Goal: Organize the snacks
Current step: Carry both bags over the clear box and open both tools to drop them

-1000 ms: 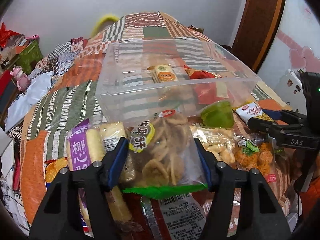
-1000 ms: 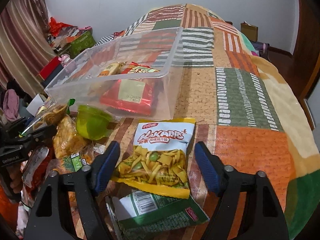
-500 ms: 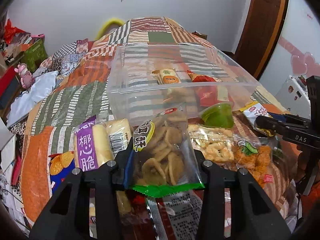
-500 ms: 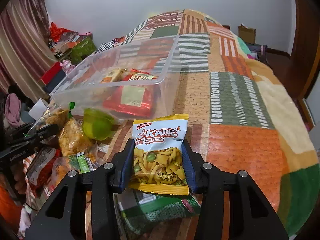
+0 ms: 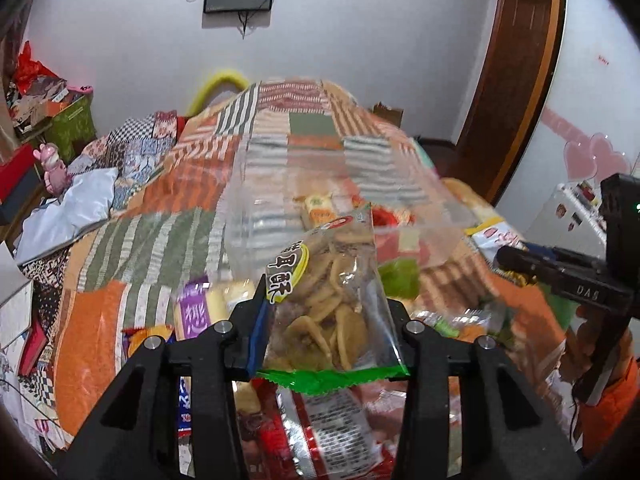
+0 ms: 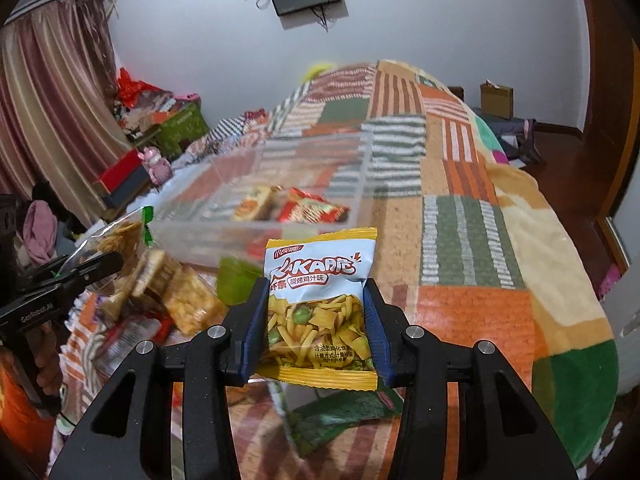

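Note:
My left gripper (image 5: 326, 330) is shut on a clear bag of brown chips (image 5: 328, 300) with a green bottom seam, held above the snack pile. My right gripper (image 6: 318, 334) is shut on a yellow and white shrimp-strip bag (image 6: 320, 300), lifted off the bed. Ahead of both lies the clear plastic bin (image 5: 256, 216), also in the right wrist view (image 6: 360, 176), with a biscuit pack (image 6: 254, 204) and a red packet (image 6: 310, 210) inside. The left gripper with its bag shows at the left of the right wrist view (image 6: 100, 264).
Loose snacks lie on the patchwork bed: a purple pack (image 5: 192, 312), a green jelly cup (image 6: 236, 276), a cracker bag (image 6: 192, 304), a green packet (image 6: 344, 412), red packets (image 5: 332, 420). Boxes and a pink toy (image 6: 156, 164) sit at the left.
Both grippers closed on their bags and lifted them off the bed, toward the bin.

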Demonstrator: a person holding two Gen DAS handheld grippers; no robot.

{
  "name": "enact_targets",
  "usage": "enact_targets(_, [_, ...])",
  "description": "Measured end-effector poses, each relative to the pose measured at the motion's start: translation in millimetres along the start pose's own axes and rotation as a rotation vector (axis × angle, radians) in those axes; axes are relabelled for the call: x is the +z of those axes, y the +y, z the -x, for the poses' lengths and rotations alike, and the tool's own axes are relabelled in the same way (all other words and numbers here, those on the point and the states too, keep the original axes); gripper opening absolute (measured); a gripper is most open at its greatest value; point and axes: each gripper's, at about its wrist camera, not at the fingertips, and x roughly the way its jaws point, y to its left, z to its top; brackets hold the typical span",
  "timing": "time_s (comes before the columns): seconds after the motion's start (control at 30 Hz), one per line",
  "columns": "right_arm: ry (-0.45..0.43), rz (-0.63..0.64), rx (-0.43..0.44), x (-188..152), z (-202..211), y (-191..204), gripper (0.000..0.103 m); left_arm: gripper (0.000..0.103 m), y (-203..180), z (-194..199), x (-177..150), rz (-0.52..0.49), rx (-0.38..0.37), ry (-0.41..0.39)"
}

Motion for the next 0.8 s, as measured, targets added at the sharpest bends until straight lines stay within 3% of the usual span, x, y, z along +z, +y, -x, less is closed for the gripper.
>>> enact_targets(0.47, [-0.087, 0.043, 0.064, 39.8, -5.8, 27.5, 0.042, 0.043, -2.0, -6.4, 47.3, 0.021, -0.022, -0.077])
enact_targets(0.8, [-0.075, 0.076, 0.079, 67.0, -39.6, 43.2, 0.042, 0.043, 12.1, -31.6, 76.0, 0.055, 0.007, -0.086])
